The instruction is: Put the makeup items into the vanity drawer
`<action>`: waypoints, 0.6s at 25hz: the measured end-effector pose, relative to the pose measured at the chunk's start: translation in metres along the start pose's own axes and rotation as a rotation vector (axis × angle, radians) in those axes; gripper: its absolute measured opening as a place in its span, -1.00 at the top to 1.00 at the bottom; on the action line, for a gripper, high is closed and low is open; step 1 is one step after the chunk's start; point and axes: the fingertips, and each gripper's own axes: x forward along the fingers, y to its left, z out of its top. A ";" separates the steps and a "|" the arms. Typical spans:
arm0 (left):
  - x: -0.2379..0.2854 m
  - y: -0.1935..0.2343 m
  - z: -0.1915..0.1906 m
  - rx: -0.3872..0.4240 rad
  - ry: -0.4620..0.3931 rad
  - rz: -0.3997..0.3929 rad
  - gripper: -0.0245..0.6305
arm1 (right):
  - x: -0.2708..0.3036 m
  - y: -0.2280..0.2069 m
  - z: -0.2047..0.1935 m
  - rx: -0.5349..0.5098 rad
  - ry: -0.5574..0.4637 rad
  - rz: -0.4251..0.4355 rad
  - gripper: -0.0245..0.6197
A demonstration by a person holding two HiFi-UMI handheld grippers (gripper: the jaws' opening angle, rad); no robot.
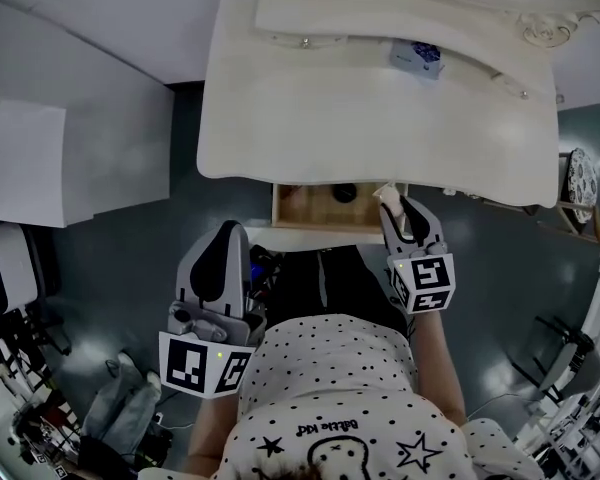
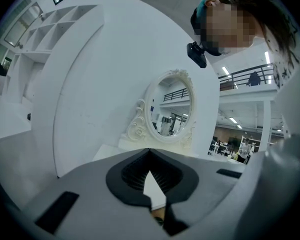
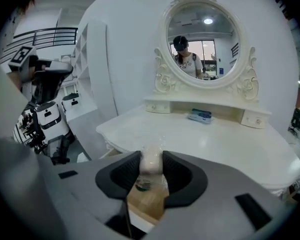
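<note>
The right gripper [image 3: 151, 156] is clamped on one pale bottle [image 3: 151, 164] just above the open drawer [image 1: 302, 212], where one dark round item [image 1: 345, 194] lies. The left gripper [image 1: 227, 230], jaws together and empty, hangs beside the drawer. One blue packet [image 1: 417, 55] lies on the vanity [image 1: 280, 118] shelf, below one oval mirror [image 3: 202, 34].

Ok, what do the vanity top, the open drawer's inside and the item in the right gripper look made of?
Vanity top: probably painted or lacquered wood, cream, smooth with a soft sheen.
Drawer: unpainted light wood or veneer, tan and matte inside.
Makeup item held in the right gripper: pale, likely plastic, but too blurred to be sure.
</note>
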 end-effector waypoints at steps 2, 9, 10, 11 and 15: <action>0.004 -0.001 -0.003 -0.005 0.008 -0.008 0.92 | 0.008 -0.001 -0.010 -0.012 0.023 0.005 0.48; 0.010 -0.003 -0.005 -0.009 0.015 -0.021 0.92 | 0.038 -0.004 -0.051 -0.026 0.128 0.006 0.48; 0.010 -0.003 -0.005 -0.008 0.017 -0.022 0.92 | 0.043 -0.004 -0.056 -0.031 0.140 0.010 0.48; 0.010 -0.003 -0.005 -0.008 0.018 -0.023 0.92 | 0.048 -0.004 -0.060 -0.037 0.152 0.015 0.48; 0.011 -0.005 -0.005 -0.010 0.021 -0.026 0.92 | 0.060 -0.002 -0.076 -0.056 0.207 0.032 0.48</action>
